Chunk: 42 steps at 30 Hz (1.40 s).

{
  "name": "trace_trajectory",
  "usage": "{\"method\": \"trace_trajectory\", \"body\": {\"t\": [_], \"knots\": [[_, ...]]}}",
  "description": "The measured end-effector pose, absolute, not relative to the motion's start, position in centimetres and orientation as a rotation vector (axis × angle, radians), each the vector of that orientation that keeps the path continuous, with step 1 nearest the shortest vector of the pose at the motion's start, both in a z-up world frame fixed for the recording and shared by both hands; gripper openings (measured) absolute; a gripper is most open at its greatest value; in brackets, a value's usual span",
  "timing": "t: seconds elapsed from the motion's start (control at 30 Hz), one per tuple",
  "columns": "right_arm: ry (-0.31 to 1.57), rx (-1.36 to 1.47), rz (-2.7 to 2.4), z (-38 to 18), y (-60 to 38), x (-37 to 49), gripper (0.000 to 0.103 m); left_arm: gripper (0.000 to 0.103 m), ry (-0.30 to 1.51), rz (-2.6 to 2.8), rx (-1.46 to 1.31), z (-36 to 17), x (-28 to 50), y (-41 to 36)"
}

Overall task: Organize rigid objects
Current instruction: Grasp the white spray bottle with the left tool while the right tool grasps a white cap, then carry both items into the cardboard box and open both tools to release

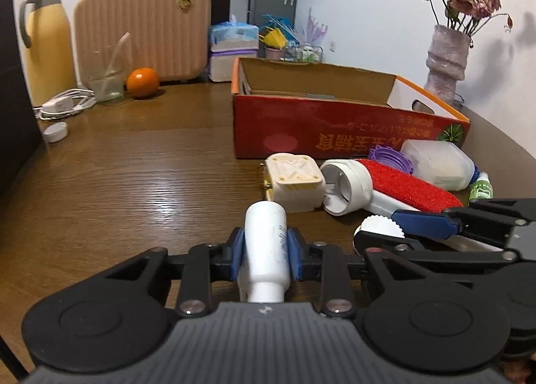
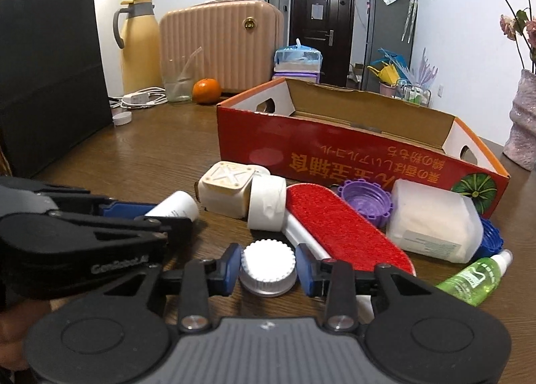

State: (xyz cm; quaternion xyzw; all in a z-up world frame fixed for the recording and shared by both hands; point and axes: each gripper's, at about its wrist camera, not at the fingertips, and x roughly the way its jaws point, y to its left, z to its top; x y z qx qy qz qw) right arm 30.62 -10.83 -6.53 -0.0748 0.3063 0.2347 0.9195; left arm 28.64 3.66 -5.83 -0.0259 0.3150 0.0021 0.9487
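My left gripper is shut on a white bottle, held low over the wooden table; the bottle also shows in the right wrist view. My right gripper has its blue pads on both sides of a white ribbed cap, which also shows in the left wrist view; whether they press it I cannot tell. An open red cardboard box stands behind a pile: a cream block, a red lint brush, a purple lid, a translucent container, a green spray bottle.
At the back left of the table stand a yellow thermos, a beige case, a glass, an orange, a charger with cable and a small white lid. A vase of flowers stands back right. A black bag is at left.
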Motion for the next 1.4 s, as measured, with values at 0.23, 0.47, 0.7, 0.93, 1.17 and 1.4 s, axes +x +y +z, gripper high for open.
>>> {"method": "trace_trajectory", "body": {"t": [0.23, 0.47, 0.7, 0.93, 1.17, 1.4], "knots": [[0.558, -0.138, 0.497, -4.9, -11.3, 27.8, 0.035, 0.028, 0.517, 0.035, -0.021, -2.9, 23.5, 3.4], [0.371, -0.045, 0.432, -1.2, -15.6, 20.3, 0.035, 0.028, 0.316, 0.071, -0.045, 0.7, 15.8, 2.7], [0.189, 0.039, 0.343, 1.3, -20.5, 11.2, 0.035, 0.028, 0.188, 0.080, -0.067, 3.7, 9.1, 1.3], [0.144, 0.056, 0.293, 2.2, -23.0, 8.9, 0.035, 0.028, 0.200, 0.016, -0.073, 4.7, 8.6, 0.2], [0.166, 0.056, 0.300, 2.9, -23.9, 12.9, 0.035, 0.028, 0.198, -0.016, -0.064, 6.5, 12.8, 1.2], [0.207, 0.057, 0.337, 6.0, -25.4, 21.8, 0.035, 0.028, 0.304, -0.046, -0.052, 9.1, 23.6, 2.5]]}}
